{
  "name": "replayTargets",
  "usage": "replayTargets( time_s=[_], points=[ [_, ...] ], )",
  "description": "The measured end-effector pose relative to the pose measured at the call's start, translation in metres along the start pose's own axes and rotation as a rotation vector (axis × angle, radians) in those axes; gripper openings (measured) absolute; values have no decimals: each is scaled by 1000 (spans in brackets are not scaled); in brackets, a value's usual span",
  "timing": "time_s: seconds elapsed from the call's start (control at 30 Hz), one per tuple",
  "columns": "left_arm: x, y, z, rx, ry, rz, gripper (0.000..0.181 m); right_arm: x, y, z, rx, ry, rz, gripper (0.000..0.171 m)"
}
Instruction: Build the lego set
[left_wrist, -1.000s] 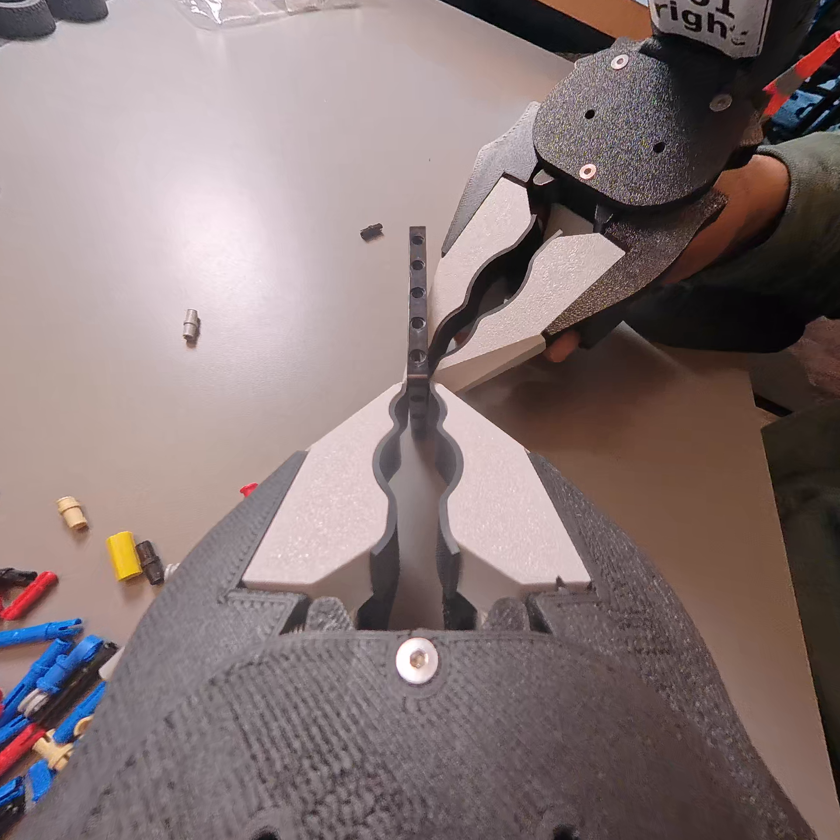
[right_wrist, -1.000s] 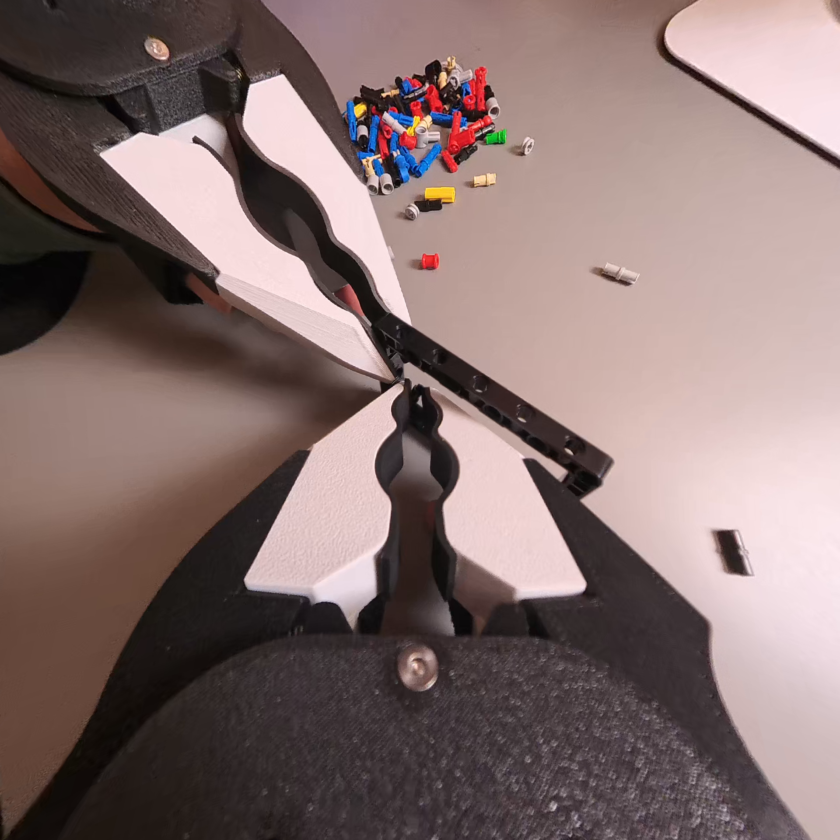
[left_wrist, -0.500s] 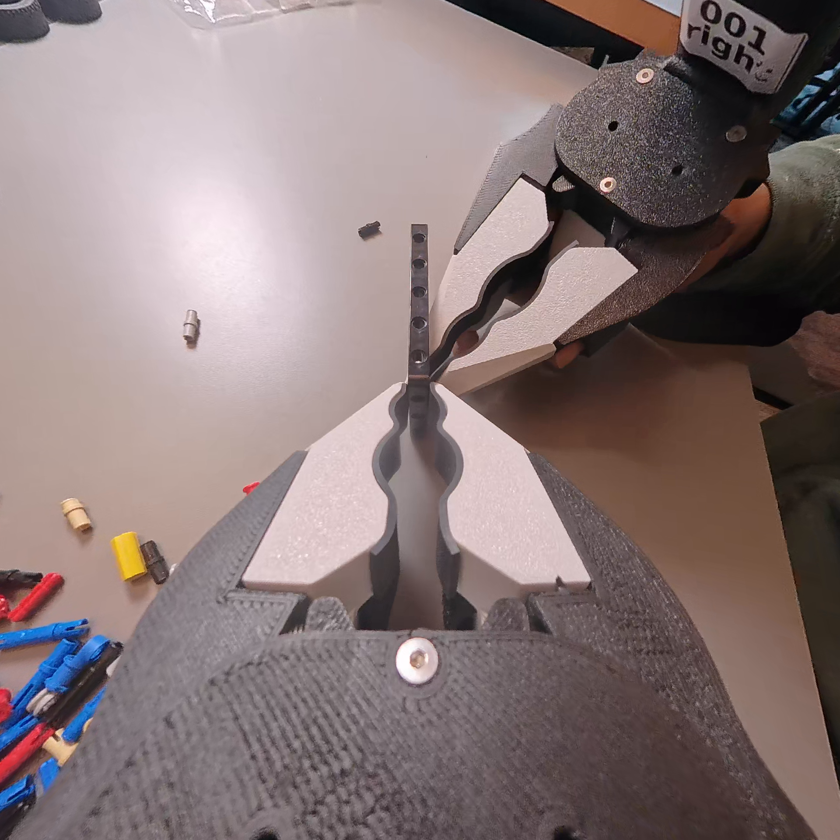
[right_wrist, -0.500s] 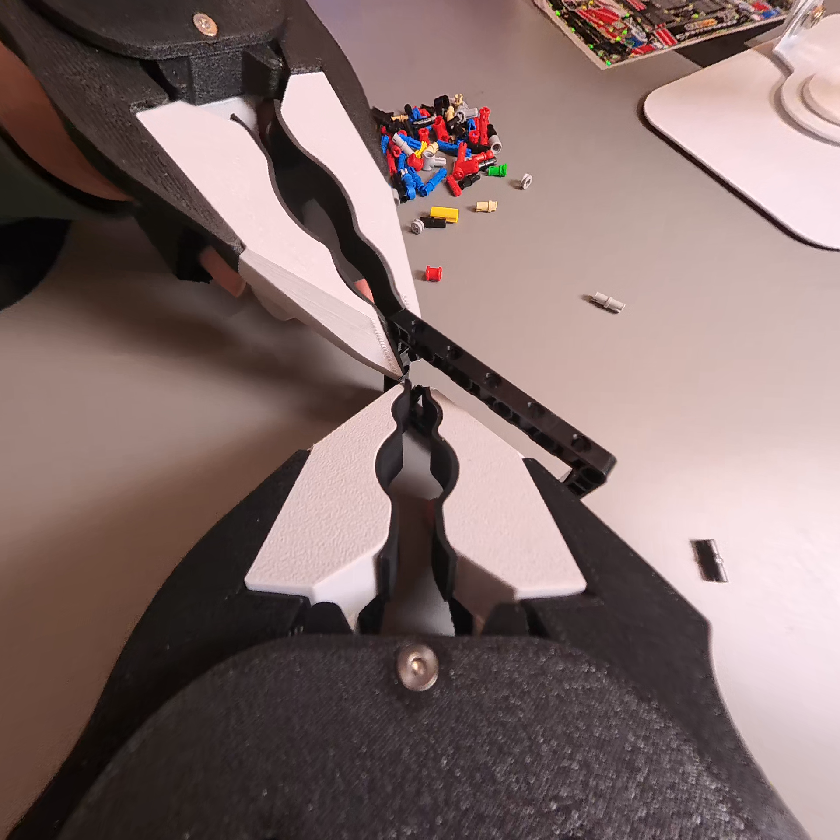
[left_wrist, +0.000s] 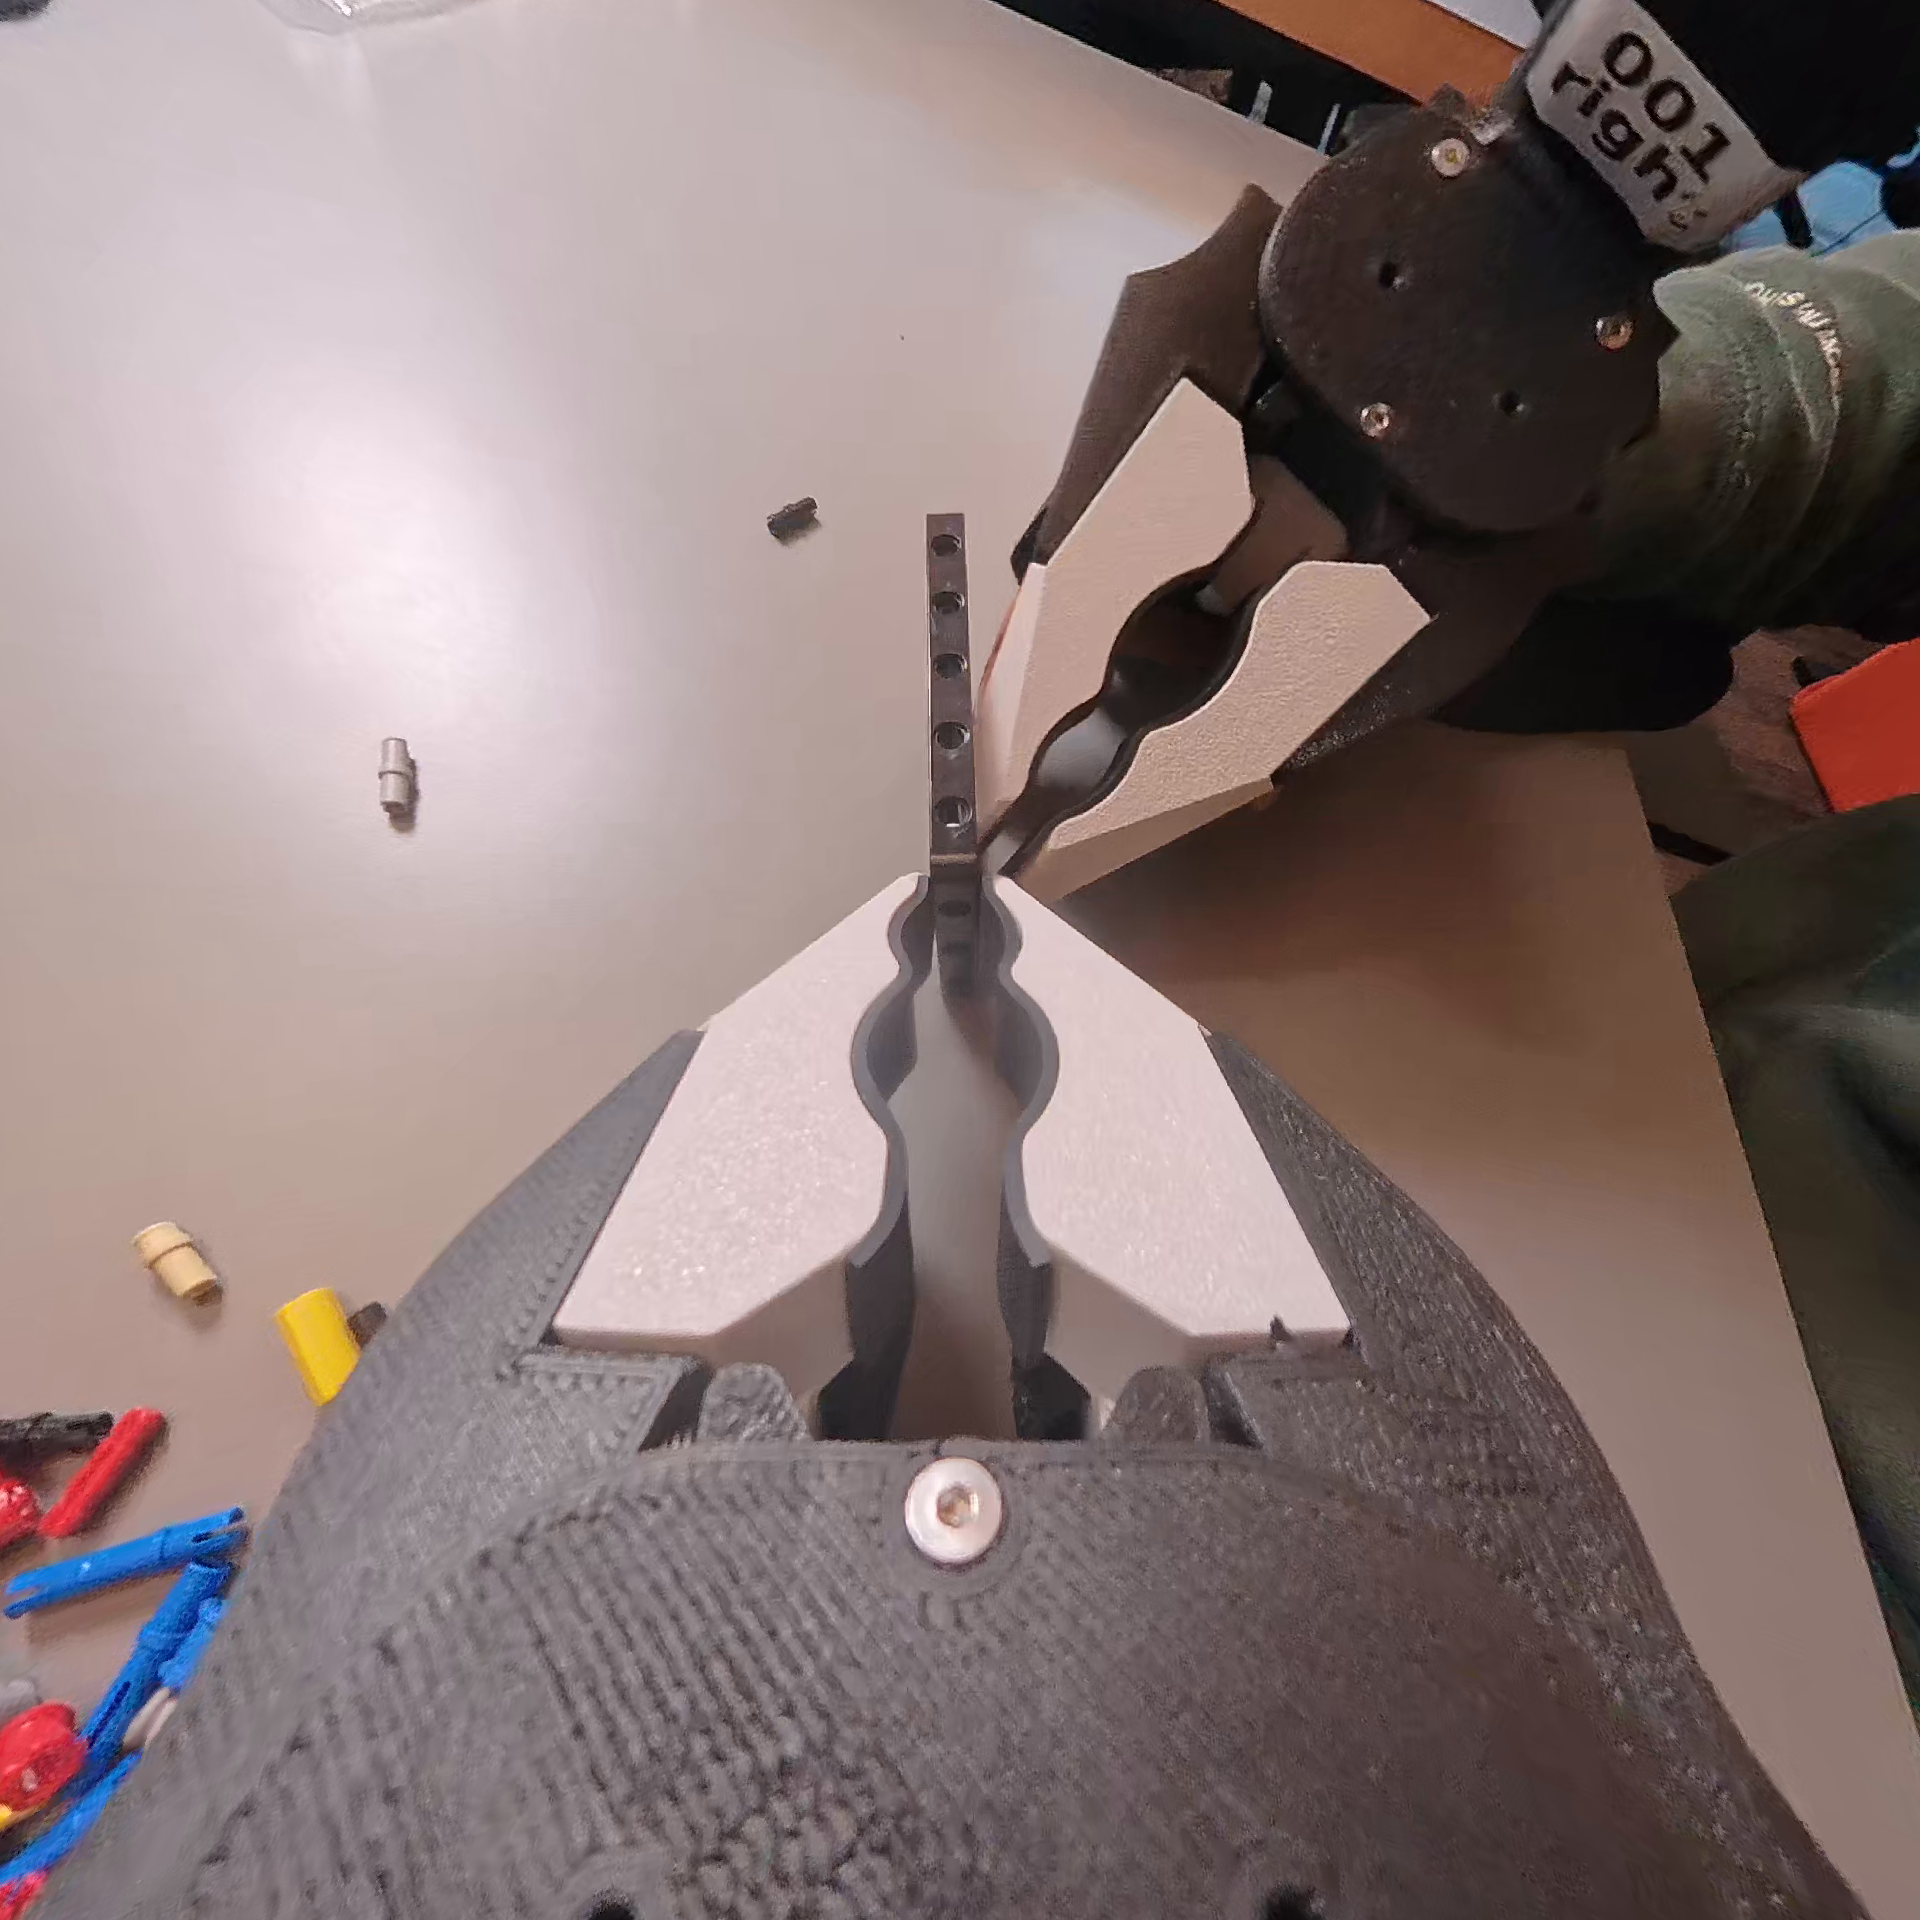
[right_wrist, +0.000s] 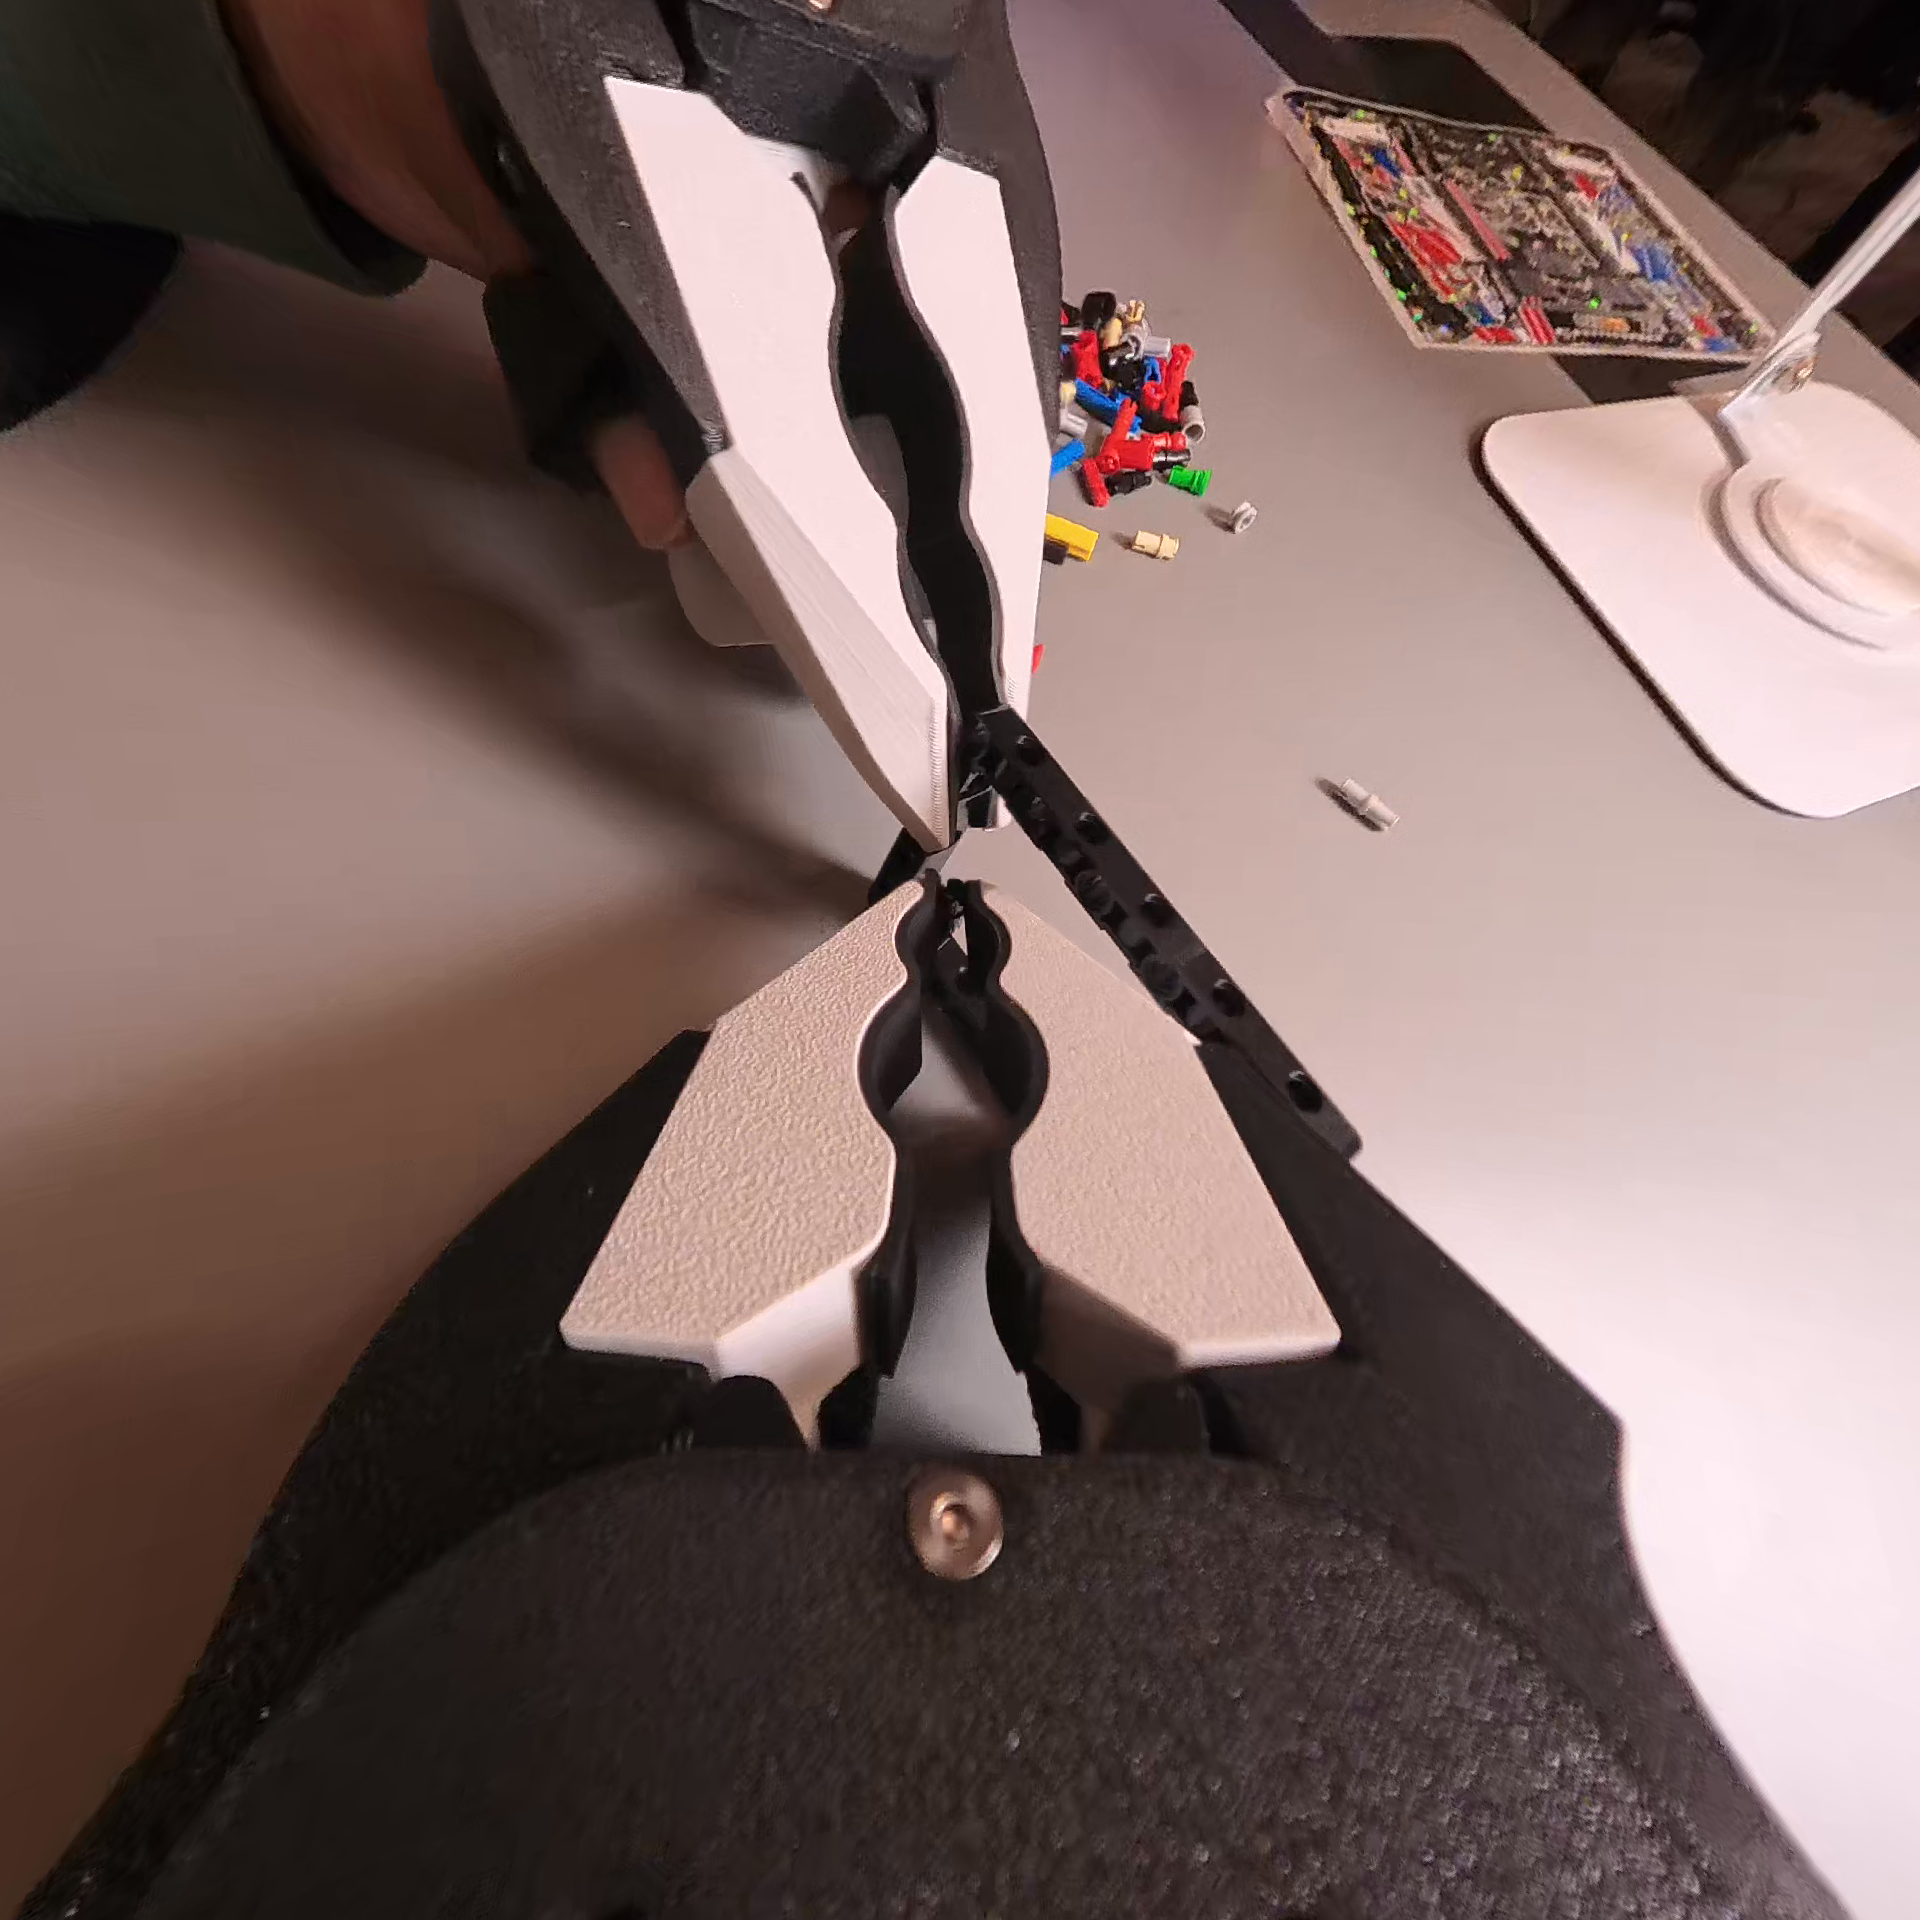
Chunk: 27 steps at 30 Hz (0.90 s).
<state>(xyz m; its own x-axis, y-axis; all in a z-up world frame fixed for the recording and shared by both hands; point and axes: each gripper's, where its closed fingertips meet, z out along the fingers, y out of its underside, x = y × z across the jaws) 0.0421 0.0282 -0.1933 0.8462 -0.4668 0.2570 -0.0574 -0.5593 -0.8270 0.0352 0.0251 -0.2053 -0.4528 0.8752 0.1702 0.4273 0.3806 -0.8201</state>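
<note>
My left gripper (left_wrist: 956, 896) is shut on one end of a long black beam with holes (left_wrist: 951, 665), which points away from it above the table. The beam also shows in the right wrist view (right_wrist: 1127, 925), held by the left gripper (right_wrist: 971, 816). My right gripper (right_wrist: 951, 906) is shut on a small black pin (right_wrist: 964, 940). Its tips (left_wrist: 1006, 850) sit right against the side of the beam, at the hole nearest the left gripper. Whether the pin is inside the hole is hidden.
A pile of small coloured pieces (right_wrist: 1127, 405) lies behind the left gripper. A grey pin (left_wrist: 396, 772) and a black pin (left_wrist: 792, 516) lie loose on the table. A booklet (right_wrist: 1507, 239) and a white lamp base (right_wrist: 1714, 582) are at the far right. Left and right tips are no more than a few centimetres apart.
The right gripper has swung round and tilted, so it now faces the left gripper's tips more head-on. Its tip stays at the beam's held end. The left gripper has barely moved.
</note>
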Motion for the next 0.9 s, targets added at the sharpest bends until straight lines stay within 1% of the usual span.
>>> replayTargets(
  time_s=[0.3, 0.5, 0.73, 0.9],
  points=[
    [1, 1, -1, -2, 52, 25, 6, -4, -1, 1, 1, -84, 123, 2],
    [0, 1, -1, -5, 66, 37, 6, -6, -1, 2, -10, -112, 166, 2],
    [-1, 1, -1, -10, 88, 32, 6, -7, 1, 3, -93, -148, 213, 2],
    [-1, 1, -1, -12, 94, 38, 6, -7, 2, 2, -158, -160, 172, 2]
  ],
)
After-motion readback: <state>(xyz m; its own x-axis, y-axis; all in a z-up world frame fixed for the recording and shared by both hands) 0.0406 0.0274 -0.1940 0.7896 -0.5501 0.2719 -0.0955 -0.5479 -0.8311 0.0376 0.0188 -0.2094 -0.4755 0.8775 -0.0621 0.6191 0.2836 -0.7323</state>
